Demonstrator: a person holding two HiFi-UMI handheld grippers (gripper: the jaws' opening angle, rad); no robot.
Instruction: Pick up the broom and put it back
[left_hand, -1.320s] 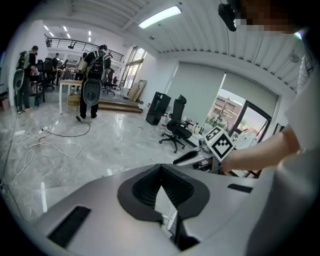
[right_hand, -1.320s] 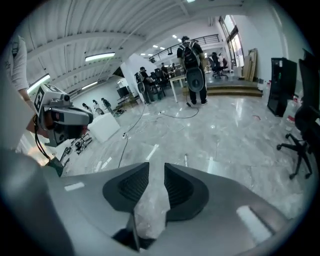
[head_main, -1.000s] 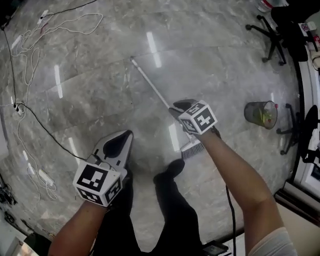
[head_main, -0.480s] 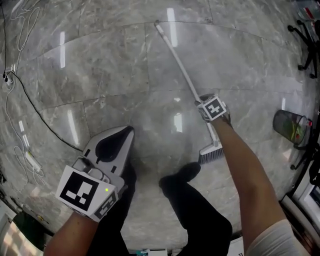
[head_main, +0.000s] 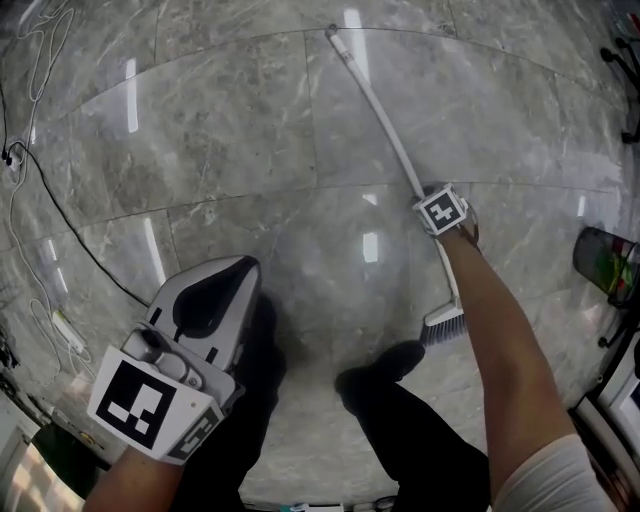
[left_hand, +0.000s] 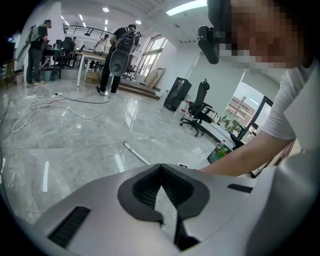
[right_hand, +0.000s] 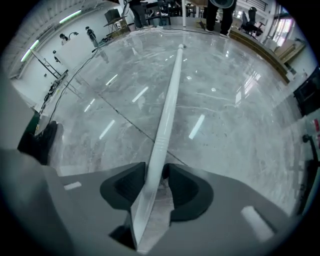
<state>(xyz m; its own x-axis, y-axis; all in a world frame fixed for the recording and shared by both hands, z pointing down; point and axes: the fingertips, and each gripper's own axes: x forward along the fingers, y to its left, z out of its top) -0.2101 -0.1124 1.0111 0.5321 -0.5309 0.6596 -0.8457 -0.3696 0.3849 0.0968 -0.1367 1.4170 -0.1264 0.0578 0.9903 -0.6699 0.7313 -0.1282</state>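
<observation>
Broom (head_main: 388, 130) lies flat on the grey marble floor (head_main: 230, 120), its long white handle running from the far tile seam toward me and ending in the bristle head (head_main: 444, 327), which sits just beside the person's dark shoe (head_main: 385, 365). From my end, the right tongs (right_hand: 156, 172) point straight down over the lower part of the handle, a little above the bristle head. In the right gripper view the white handle runs between the two dark pads and on across the floor. Those tongs are opening at this moment: I see a gap between the handle and one pad, and the handle sits close against the other, though I cannot be sure from this angle whether it touches. In the head view the marker cube (head_main: 441, 211) covers that grip, with the bare forearm (head_main: 500, 340) reaching down to it. The left tongs (head_main: 246, 264) hover low at the left, well apart from the broom and angled down toward the floor. Their tips meet in the left gripper view and nothing is between them, so I read them as closed and empty. A black cable (head_main: 60, 225) and white cords trail over the floor at the left edge. A wire-mesh bin (head_main: 606, 265) with something green inside stands at the right. Behind it, the left gripper view shows a black office chair (left_hand: 200, 107) and people standing (left_hand: 120, 50) by desks.
</observation>
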